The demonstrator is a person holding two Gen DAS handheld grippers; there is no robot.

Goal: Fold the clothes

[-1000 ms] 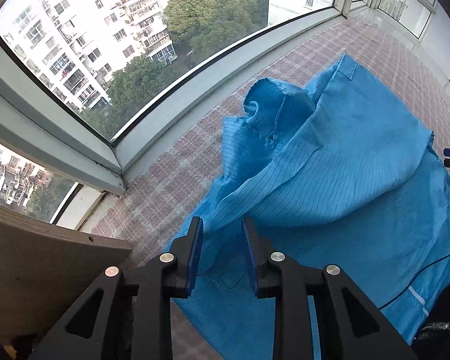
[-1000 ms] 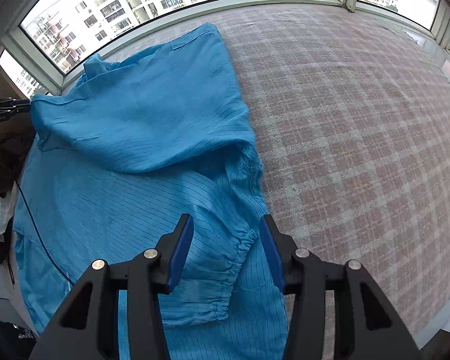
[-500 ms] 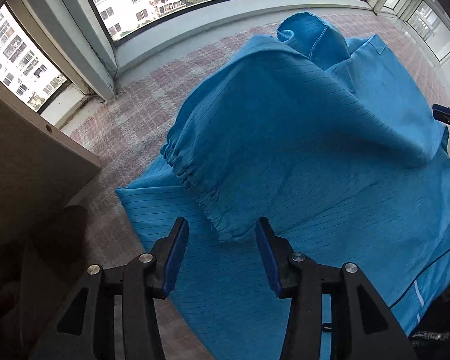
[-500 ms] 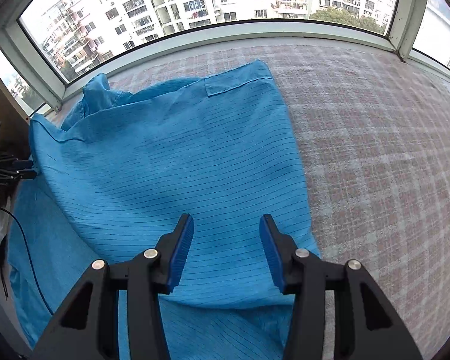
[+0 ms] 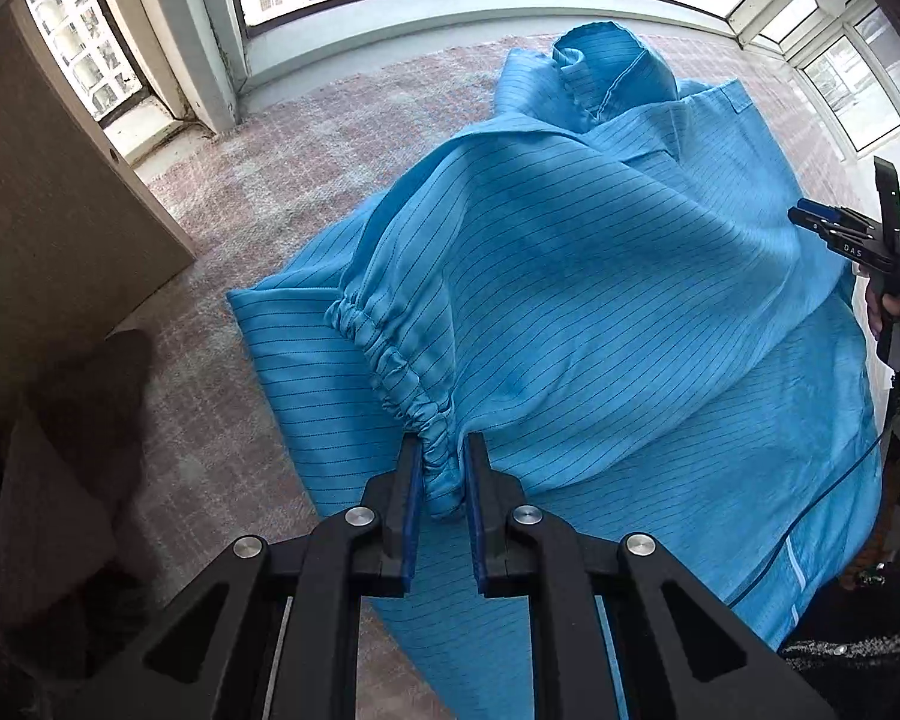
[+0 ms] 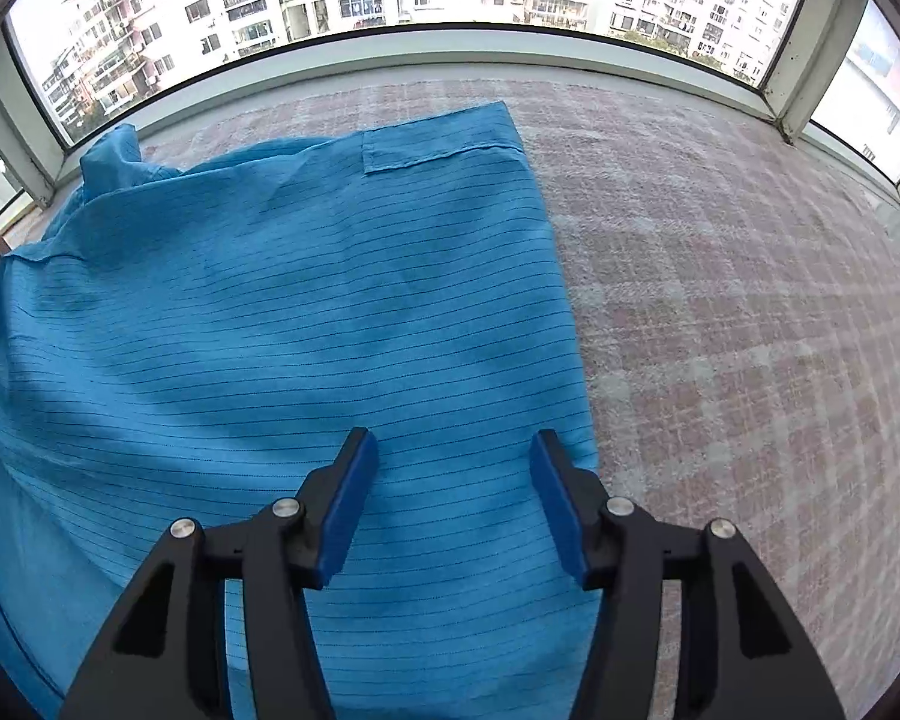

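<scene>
A blue pin-striped garment [image 5: 600, 312] lies spread on a pink checked blanket [image 5: 306, 180], with a sleeve folded over its body. My left gripper [image 5: 441, 450] is shut on the sleeve's elastic cuff [image 5: 402, 372] near the garment's left edge. Seen from the right wrist, the garment [image 6: 258, 324] fills the left half, its pocket flap [image 6: 438, 150] at the far end. My right gripper [image 6: 450, 450] hovers open over the garment's right edge with nothing between its fingers. The left wrist view also catches the right gripper [image 5: 834, 228] at the far right, held by a hand.
Curved windows and a grey sill [image 6: 450, 54] ring the blanket. A wooden panel [image 5: 60, 210] stands at the left, with brown cushions [image 5: 72, 450] below it. A thin blue cable [image 5: 840, 480] runs over the garment's near right side. Bare blanket [image 6: 750, 330] lies to the right.
My left gripper closed on the elastic cuff, which lay loose between its open fingers before. The right gripper lifted away from the near cuff and now faces the far hem, still open.
</scene>
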